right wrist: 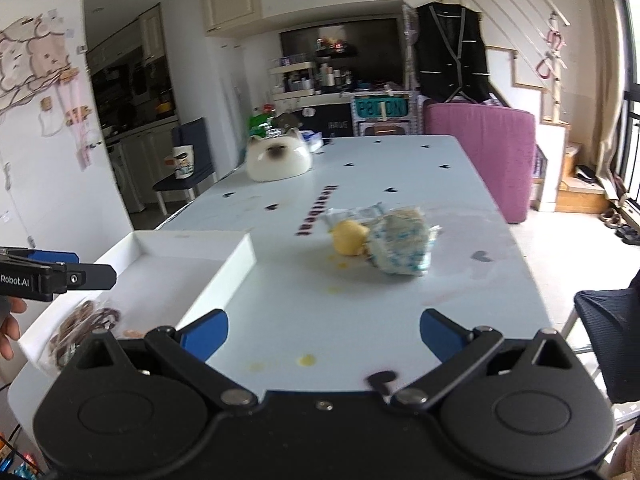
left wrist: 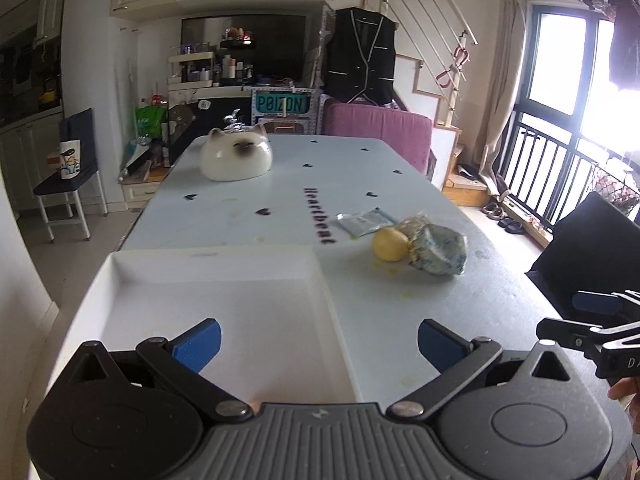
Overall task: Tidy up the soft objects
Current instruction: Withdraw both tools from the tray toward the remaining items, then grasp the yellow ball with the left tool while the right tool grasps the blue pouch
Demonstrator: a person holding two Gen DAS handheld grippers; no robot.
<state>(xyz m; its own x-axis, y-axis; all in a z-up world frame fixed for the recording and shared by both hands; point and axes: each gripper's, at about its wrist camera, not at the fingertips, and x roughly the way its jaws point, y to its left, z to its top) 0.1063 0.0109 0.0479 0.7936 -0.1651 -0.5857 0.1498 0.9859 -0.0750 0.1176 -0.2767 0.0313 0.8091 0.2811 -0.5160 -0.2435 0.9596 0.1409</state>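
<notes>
A yellow soft ball [left wrist: 390, 244] [right wrist: 350, 237] lies on the white table beside a crumpled blue-patterned wrapped bundle [left wrist: 438, 249] [right wrist: 400, 248]. A flat silver-blue packet [left wrist: 365, 222] [right wrist: 352, 213] lies just behind them. A white tray [left wrist: 168, 280] [right wrist: 224, 256] sits at the near left; brown rubber bands [right wrist: 86, 326] lie in it. My left gripper [left wrist: 318, 342] is open and empty over the tray's right edge. My right gripper [right wrist: 324, 334] is open and empty over the near table edge, short of the ball.
A white cat-face plush [left wrist: 237, 156] [right wrist: 278, 158] sits at the table's far left. The table [left wrist: 400, 320] carries black heart marks and yellow stains. A pink sofa [left wrist: 380, 128] stands behind, dark chairs [left wrist: 592, 240] [right wrist: 612, 320] at the right, a stool [left wrist: 66, 184] at the left.
</notes>
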